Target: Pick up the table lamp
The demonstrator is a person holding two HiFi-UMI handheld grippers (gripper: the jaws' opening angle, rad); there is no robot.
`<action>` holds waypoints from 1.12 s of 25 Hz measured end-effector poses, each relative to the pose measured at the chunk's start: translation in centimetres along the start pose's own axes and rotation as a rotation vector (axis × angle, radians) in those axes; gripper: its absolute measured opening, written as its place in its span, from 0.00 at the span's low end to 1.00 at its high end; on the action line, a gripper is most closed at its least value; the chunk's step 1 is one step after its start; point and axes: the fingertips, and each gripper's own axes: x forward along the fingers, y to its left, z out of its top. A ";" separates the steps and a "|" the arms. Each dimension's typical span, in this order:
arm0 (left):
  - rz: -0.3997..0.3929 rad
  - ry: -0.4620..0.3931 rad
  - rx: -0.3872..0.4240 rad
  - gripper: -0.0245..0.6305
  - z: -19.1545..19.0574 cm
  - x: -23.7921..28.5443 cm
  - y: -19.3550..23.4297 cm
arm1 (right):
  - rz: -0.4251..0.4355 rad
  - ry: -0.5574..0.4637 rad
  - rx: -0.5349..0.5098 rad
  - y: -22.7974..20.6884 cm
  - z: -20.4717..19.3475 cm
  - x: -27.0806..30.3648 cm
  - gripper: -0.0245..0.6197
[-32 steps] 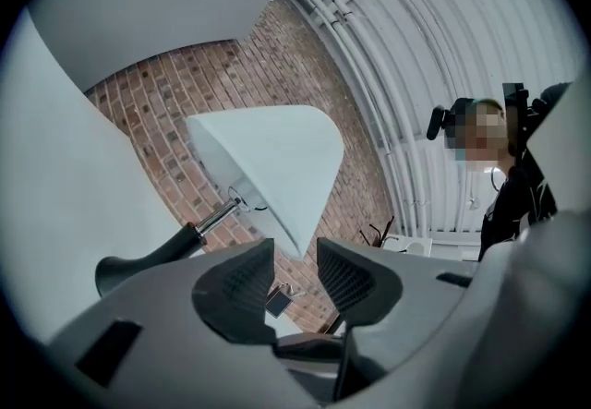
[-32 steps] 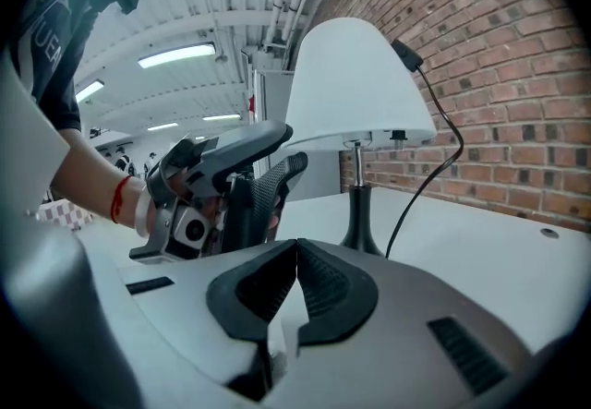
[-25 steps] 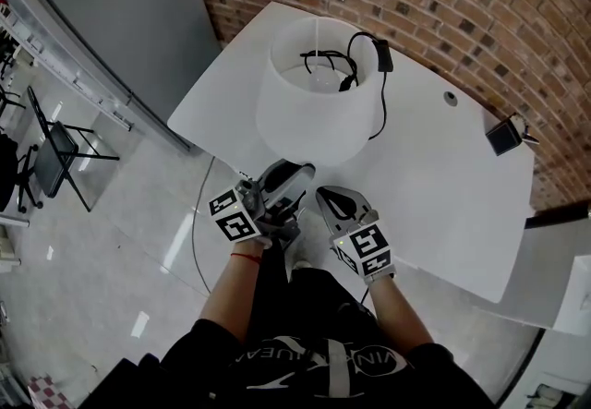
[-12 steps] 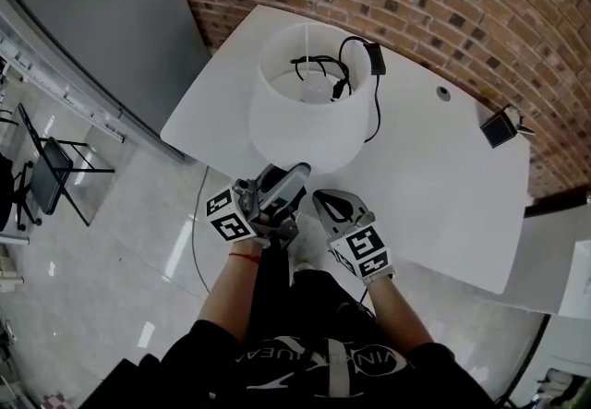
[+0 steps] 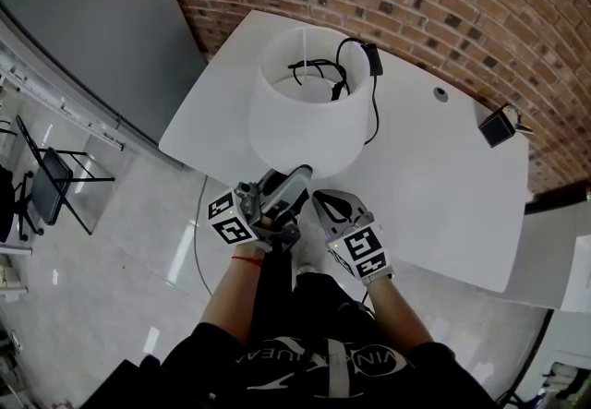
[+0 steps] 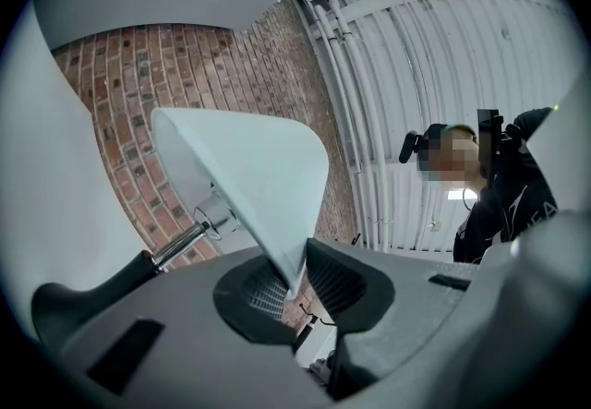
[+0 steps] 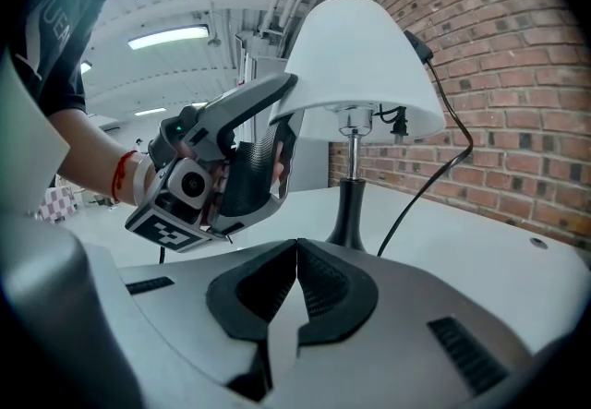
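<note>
The table lamp has a wide white shade [image 5: 305,121] and a black base [image 7: 346,213] on a thin metal stem; it stands on the white table [image 5: 443,186]. My left gripper [image 5: 297,178] points upward at the shade's near lower rim. In the left gripper view the shade's edge [image 6: 249,176] runs down between the jaws, which are closing round it with a narrow gap still showing [image 6: 294,292]. The right gripper view shows one left finger outside the shade [image 7: 355,66] and one under it. My right gripper [image 5: 319,199] is shut and empty [image 7: 295,255], just right of the left one, aimed at the base.
The lamp's black cord [image 5: 374,112] hangs over the shade and down its far side, with a plug block [image 5: 372,56] on top. A small black box [image 5: 500,126] sits at the table's far right by the brick wall. A folding chair [image 5: 46,172] stands on the floor, left.
The left gripper's jaws have narrowed round the shade's lower rim and tilted up a little. The right gripper has stayed shut in place.
</note>
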 end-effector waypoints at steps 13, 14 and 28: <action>-0.007 0.018 -0.005 0.07 2.2 2.8 1.8 | -0.051 0.022 0.036 -2.9 1.7 1.2 0.04; -0.007 0.018 -0.006 0.06 2.4 3.0 2.0 | -0.054 0.028 0.042 -3.1 1.7 1.4 0.04; -0.003 0.050 -0.004 0.05 5.2 5.7 4.6 | -0.111 0.062 0.135 -6.7 3.5 4.7 0.04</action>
